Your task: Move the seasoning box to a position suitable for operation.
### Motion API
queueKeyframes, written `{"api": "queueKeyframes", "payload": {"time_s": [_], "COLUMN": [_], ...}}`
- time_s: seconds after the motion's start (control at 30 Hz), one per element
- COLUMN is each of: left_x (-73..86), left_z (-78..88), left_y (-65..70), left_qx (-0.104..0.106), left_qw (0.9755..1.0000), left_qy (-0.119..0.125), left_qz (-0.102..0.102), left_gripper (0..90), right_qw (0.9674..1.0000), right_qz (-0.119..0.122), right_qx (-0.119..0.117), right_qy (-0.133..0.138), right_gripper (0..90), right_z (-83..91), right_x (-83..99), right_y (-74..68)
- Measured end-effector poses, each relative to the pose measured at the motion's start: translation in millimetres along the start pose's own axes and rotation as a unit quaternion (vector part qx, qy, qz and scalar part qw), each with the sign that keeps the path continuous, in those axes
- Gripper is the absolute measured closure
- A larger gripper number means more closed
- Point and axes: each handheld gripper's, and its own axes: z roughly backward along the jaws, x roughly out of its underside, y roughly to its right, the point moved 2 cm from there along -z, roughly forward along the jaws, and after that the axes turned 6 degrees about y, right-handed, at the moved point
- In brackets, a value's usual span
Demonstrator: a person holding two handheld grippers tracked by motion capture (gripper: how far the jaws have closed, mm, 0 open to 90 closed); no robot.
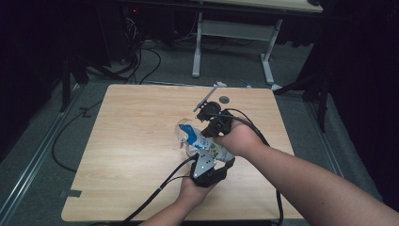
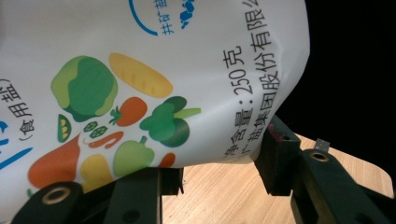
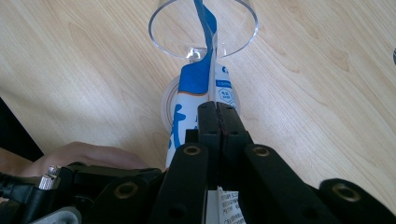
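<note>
On the pale wooden bench (image 1: 131, 141), near its middle, a white plastic salt pouch printed with coloured vegetables and blue lettering (image 1: 207, 147) is held off the surface between two hand-held grippers. The left gripper (image 1: 205, 165), carried by the left hand (image 1: 194, 190) near the bench's near edge, has its black jaws partly closed on the pouch's bulging lower body; in the left gripper view the printed side of the pouch (image 2: 154, 88) rests against both jaws, with the bench surface below it. Just to the left of the pouch's top stands a clear plastic cup (image 1: 183, 132); in the right gripper view the pouch's blue upper strip (image 3: 205, 60) dips over the cup's round rim (image 3: 161, 39) into its mouth. The right gripper (image 1: 210, 127), in the right hand (image 1: 237, 139), comes in from the right; its jaws (image 3: 217, 116) are pressed together on the thin upper edge of the pouch. A small dark round disc (image 1: 224, 100) lies near the far edge of the bench.
</note>
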Motion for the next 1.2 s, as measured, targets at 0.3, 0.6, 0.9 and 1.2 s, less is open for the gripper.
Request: {"api": "queueKeyframes", "payload": {"time_s": [0.3, 0.6, 0.9, 1.2], "left_x": [1.4, 1.9, 2.3, 2.1], "left_z": [0.3, 0.3, 0.6, 0.5], "left_y": [0.3, 0.5, 0.9, 1.2], "left_qx": [0.003, 0.003, 0.003, 0.004], "left_qw": [1.0000, 1.0000, 1.0000, 1.0000], "left_qy": [0.003, 0.003, 0.003, 0.004], "left_qz": [0.004, 0.001, 0.001, 0.003], "left_gripper": [56.4, 55.7, 55.9, 56.0], "right_qw": [1.0000, 1.0000, 1.0000, 1.0000], "right_qz": [0.001, 0.002, 0.002, 0.000], "right_qx": [0.001, 0.001, 0.000, 0.000], "right_qy": [-0.001, -0.001, 0.000, 0.000], "right_gripper": [89.9, 89.9, 89.9, 89.9], "right_z": [0.1, -1.0, -0.9, -1.4], "right_x": [-1.0, -1.5, -1.1, -0.5], "right_y": [0.3, 0.5, -0.2, 0.1]}}
